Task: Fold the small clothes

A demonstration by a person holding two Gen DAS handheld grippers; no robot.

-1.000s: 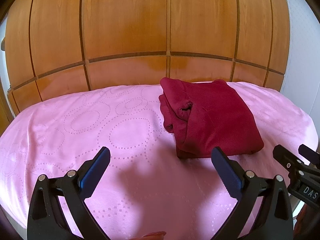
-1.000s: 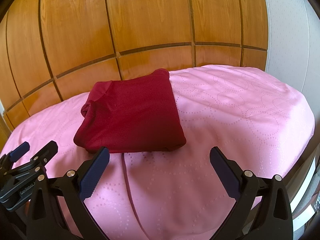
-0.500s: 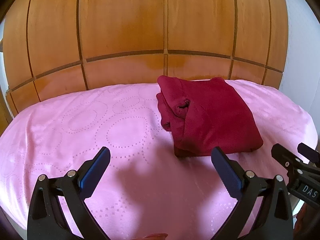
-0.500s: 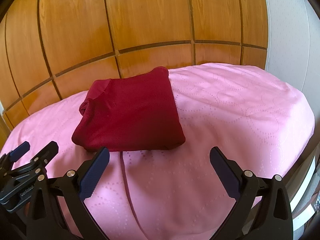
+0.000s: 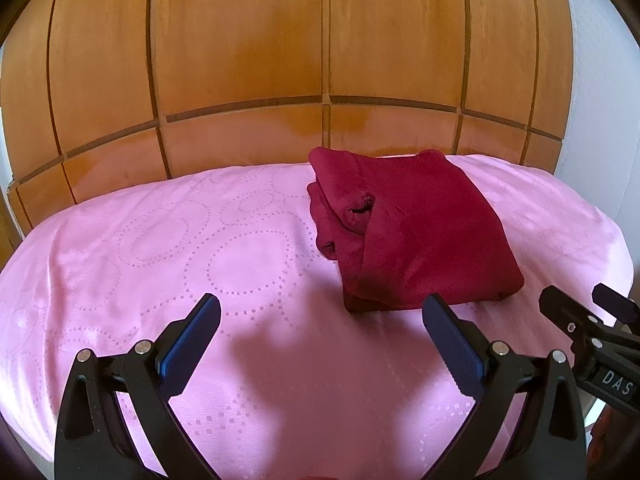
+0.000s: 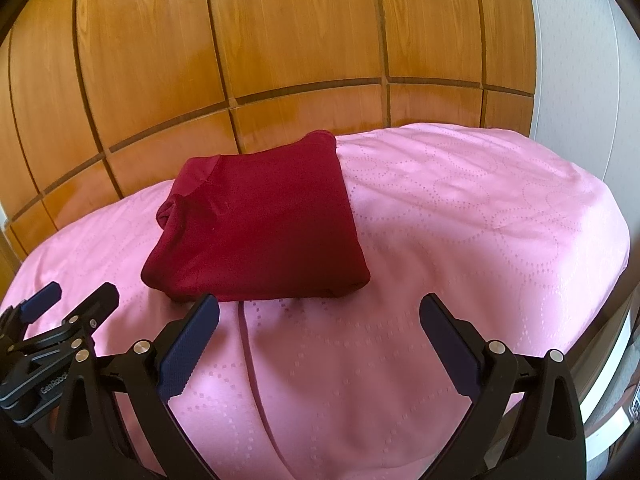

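We note the folded dark-red knit garment [image 6: 256, 224] lying toward the pink bedspread's [image 6: 460, 220] far edge, ahead of both empty, wide-open grippers; right gripper [image 6: 318, 320] nearer than left gripper [image 5: 320, 320].

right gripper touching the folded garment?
Apart. Right wrist view: right gripper open and empty, pink sheet showing between the fingertips and the folded maroon garment.

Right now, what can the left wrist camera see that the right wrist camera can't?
Only the left wrist view shows the bunched, layered side of the folded red garment, with a dark opening in the folds. Only the right wrist view shows its smooth flat top and the pink cloth's right-hand expanse. Both show the wooden panels behind, and the left gripper and right gripper open, holding nothing, short of the garment.
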